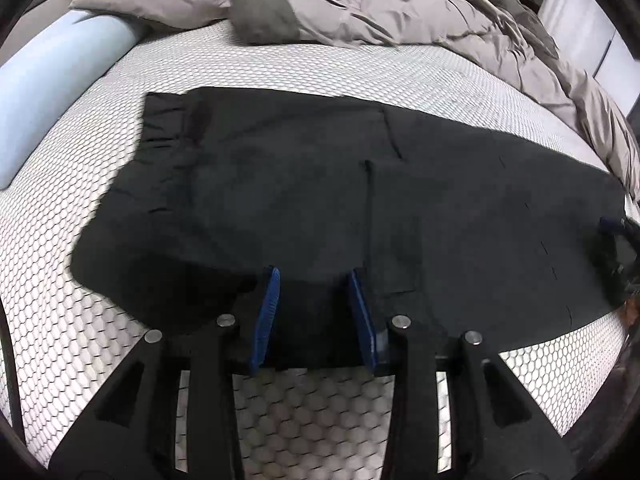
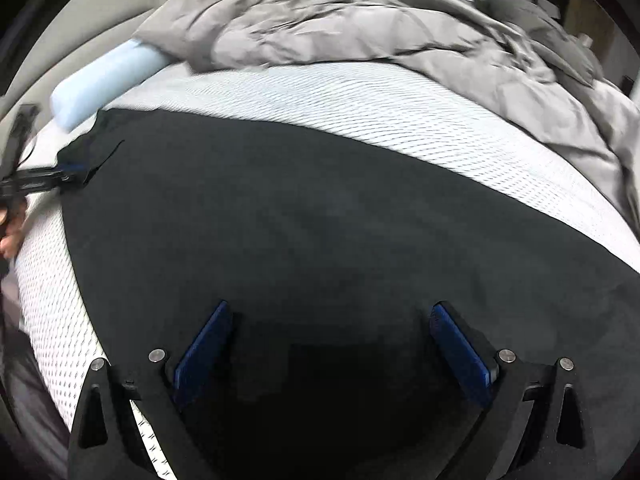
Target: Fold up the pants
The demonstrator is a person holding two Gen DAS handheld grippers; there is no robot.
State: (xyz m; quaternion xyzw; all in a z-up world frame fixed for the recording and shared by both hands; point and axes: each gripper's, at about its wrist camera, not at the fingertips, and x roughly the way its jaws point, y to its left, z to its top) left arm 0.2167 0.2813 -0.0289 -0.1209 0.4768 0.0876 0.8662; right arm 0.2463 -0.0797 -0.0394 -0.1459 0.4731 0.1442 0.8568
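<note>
Black pants (image 1: 280, 184) spread flat across the honeycomb-mesh mattress (image 1: 80, 320), waistband toward the pale blue bolster (image 1: 52, 92), legs running off the other way; rumpled grey duvet (image 1: 400, 12) well apart behind.

Left tongs (image 1: 312, 272) at the near edge by the waist end, blue pads partly parted with dark cloth bunched between them; cannot tell whether the pads actually press on it. Right tongs (image 2: 331, 306) gaping wide above the leg end, nothing pinched, cloth lying slack under them.

Likely step: taking hold of the near long edge at both ends for a lengthwise fold, one leg over the other.

- Bring the right tongs down to the very edge and close on both layers of cloth, not just the top one.
- Confirm a firm pinch on the left side before lifting; a half-hold on this soft fabric probably slips.
- Lift both ends together, only just clear of the mattress, keeping the edge taut between the two tongs.
- Carry across to the far edge and match the seams, then lower flat before letting go.
- Watch for the mesh cover snagging in a pinch.
</note>
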